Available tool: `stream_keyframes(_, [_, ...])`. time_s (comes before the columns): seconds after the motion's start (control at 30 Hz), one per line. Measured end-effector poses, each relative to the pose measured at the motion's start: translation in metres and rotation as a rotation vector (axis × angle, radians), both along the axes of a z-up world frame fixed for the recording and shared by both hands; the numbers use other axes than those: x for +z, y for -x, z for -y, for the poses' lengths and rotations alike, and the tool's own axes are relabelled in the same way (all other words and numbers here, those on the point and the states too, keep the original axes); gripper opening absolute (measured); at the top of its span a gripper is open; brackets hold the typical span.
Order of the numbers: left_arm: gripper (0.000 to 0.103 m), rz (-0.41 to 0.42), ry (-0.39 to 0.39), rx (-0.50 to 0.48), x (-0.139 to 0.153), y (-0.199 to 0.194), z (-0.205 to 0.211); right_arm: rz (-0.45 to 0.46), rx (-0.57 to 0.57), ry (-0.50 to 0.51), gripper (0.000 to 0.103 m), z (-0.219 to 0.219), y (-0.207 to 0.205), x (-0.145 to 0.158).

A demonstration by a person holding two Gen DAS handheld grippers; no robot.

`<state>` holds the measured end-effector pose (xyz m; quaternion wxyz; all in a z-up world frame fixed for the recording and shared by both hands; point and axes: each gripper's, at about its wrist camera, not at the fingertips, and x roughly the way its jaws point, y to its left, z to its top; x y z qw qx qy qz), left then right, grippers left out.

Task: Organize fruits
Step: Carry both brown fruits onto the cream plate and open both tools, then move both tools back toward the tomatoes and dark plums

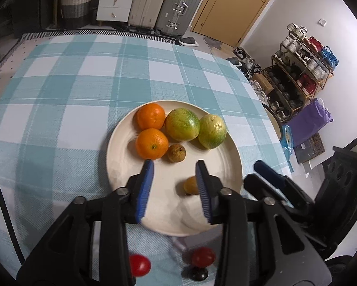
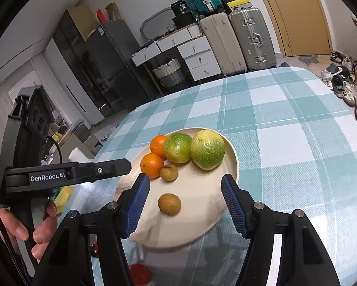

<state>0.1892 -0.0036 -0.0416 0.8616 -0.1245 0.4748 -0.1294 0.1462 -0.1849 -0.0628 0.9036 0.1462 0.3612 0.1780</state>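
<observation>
A cream plate [image 1: 223, 162] [image 2: 202, 224] on the checked tablecloth holds two oranges [image 1: 151, 143] [image 2: 152, 165], two green-yellow passion fruits [image 1: 182, 124] [image 2: 207, 149] and two small brown longans [image 1: 176, 153] [image 2: 169, 204]. My left gripper [image 1: 175, 166] is open and empty above the plate's near half; the second longan [image 1: 190, 185] lies by its right finger. My right gripper [image 2: 185, 182] is open and empty, its fingers either side of the near longan. The right gripper also shows in the left wrist view [image 1: 269, 174].
Two red cherry tomatoes [image 1: 139, 265] [image 1: 203, 257] lie on the cloth in front of the plate. The table edge [image 1: 269, 109] falls off on the right. Suitcases [image 1: 169, 2], drawers and a shoe rack [image 1: 300, 71] stand beyond the table.
</observation>
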Motion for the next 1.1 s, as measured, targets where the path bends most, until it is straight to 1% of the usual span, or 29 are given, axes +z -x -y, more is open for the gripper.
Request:
stream_keyframes(0.07, [0.038, 0.011, -0.020, 0.004, 0.003, 0.010, -0.001, 0.017, -0.002, -0.004, 0.075, 0.000, 0.008, 0.005])
stream_keyframes(0.1, [0.039, 0.016, -0.036, 0.011, 0.004, 0.015, -0.002, 0.025, -0.003, -0.005, 0.077, 0.000, 0.012, 0.008])
stream_keyframes(0.17, [0.043, 0.017, -0.060, 0.026, 0.005, 0.024, -0.003, 0.049, -0.002, -0.007, 0.084, -0.001, 0.019, 0.013])
stream_keyframes(0.27, [0.050, 0.030, -0.078, 0.038, 0.008, 0.039, -0.005, 0.092, 0.005, -0.001, 0.090, -0.004, 0.033, 0.022])
stream_keyframes(0.33, [0.057, 0.045, -0.108, 0.046, 0.010, 0.049, -0.005, 0.111, -0.003, 0.012, 0.092, -0.005, 0.039, 0.026])
stream_keyframes(0.4, [0.059, 0.056, -0.136, 0.054, 0.012, 0.057, -0.006, 0.127, 0.000, 0.016, 0.095, -0.006, 0.047, 0.030])
stream_keyframes(0.47, [0.065, 0.061, -0.168, 0.070, 0.013, 0.066, -0.009, 0.139, -0.002, 0.020, 0.097, -0.005, 0.053, 0.034])
stream_keyframes(0.5, [0.070, 0.068, -0.182, 0.078, 0.014, 0.069, -0.010, 0.143, -0.001, 0.022, 0.097, -0.005, 0.056, 0.035])
stream_keyframes(0.6, [0.081, 0.109, -0.237, 0.107, 0.019, 0.083, -0.014, 0.163, -0.001, 0.024, 0.100, -0.006, 0.066, 0.039])
stream_keyframes(0.67, [0.082, 0.120, -0.244, 0.120, 0.022, 0.090, -0.018, 0.177, 0.000, 0.029, 0.100, -0.007, 0.072, 0.042])
stream_keyframes(0.77, [0.082, 0.114, -0.240, 0.125, 0.024, 0.097, -0.023, 0.190, 0.009, 0.041, 0.101, -0.010, 0.081, 0.044])
stream_keyframes(0.87, [0.085, 0.121, -0.254, 0.137, 0.024, 0.105, -0.027, 0.209, 0.012, 0.059, 0.102, -0.014, 0.090, 0.048])
stream_keyframes(0.97, [0.090, 0.132, -0.255, 0.142, 0.025, 0.116, -0.031, 0.240, -0.004, 0.079, 0.103, -0.015, 0.100, 0.052])
stream_keyframes(1.03, [0.099, 0.141, -0.254, 0.143, 0.025, 0.121, -0.033, 0.242, -0.006, 0.084, 0.103, -0.016, 0.103, 0.052])
stream_keyframes(1.1, [0.102, 0.162, -0.261, 0.155, 0.026, 0.130, -0.035, 0.233, -0.008, 0.094, 0.103, -0.018, 0.106, 0.051])
